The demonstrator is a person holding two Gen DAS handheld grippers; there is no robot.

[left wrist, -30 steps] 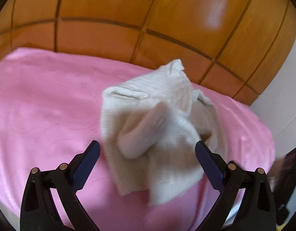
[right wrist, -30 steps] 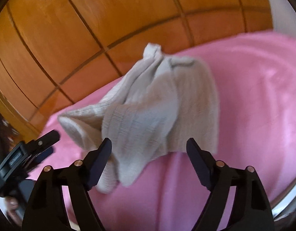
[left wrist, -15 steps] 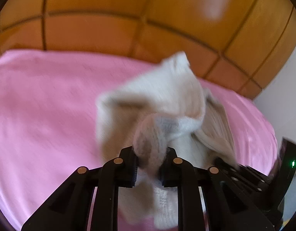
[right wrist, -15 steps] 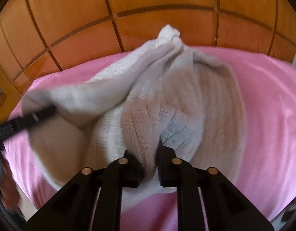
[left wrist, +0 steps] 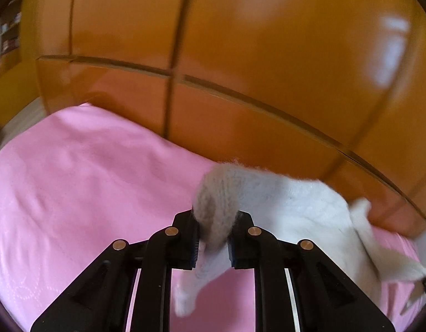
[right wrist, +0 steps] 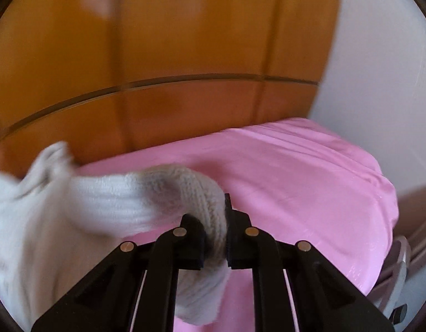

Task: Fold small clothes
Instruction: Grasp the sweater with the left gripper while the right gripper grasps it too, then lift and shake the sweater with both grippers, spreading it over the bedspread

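A small cream knitted garment (left wrist: 282,202) hangs stretched above the pink bedsheet (left wrist: 74,193). My left gripper (left wrist: 213,242) is shut on one bunched end of it; the rest trails off to the right. In the right wrist view my right gripper (right wrist: 215,244) is shut on the other bunched end of the garment (right wrist: 107,193), which stretches off to the left. The garment is blurred by motion, and its middle span is only partly seen.
A glossy wooden panelled wall (left wrist: 240,69) stands right behind the bed. A white wall (right wrist: 379,69) is at the right. The bed's right edge (right wrist: 384,235) drops off toward a metal frame (right wrist: 398,290).
Both grippers were open a second ago, then closed on the garment's ends. They have since moved apart, lifting and stretching the garment between them.
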